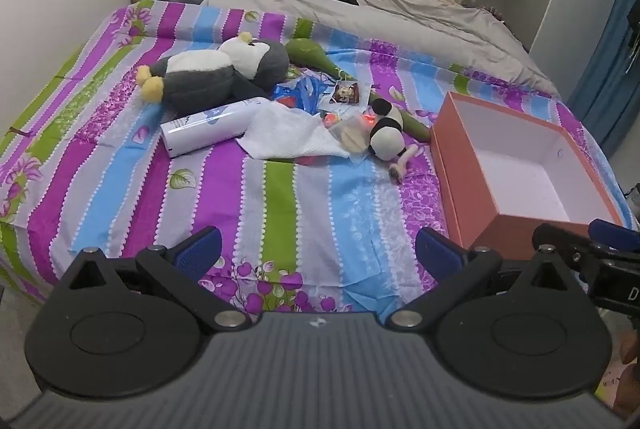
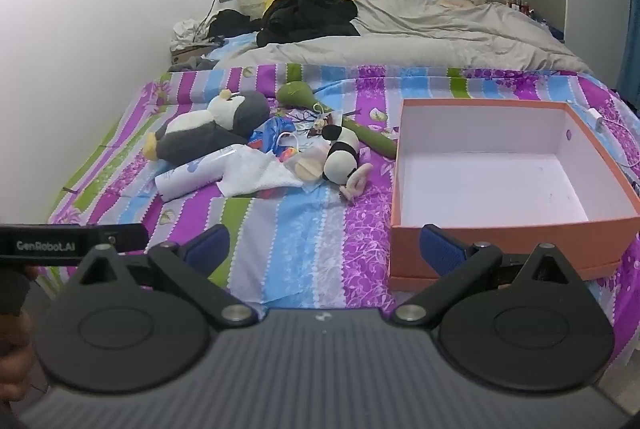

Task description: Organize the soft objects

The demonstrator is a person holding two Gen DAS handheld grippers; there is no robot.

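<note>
Two views cover the bed. Left wrist view: the left gripper stands fully open, holding nothing. The penguin plush lies on the striped bedspread, long axis left-right, head toward the right. The small panda plush lies near the orange box, which is empty. Right wrist view: the right gripper stands fully open, empty, its right finger in front of the box's near wall.
</note>
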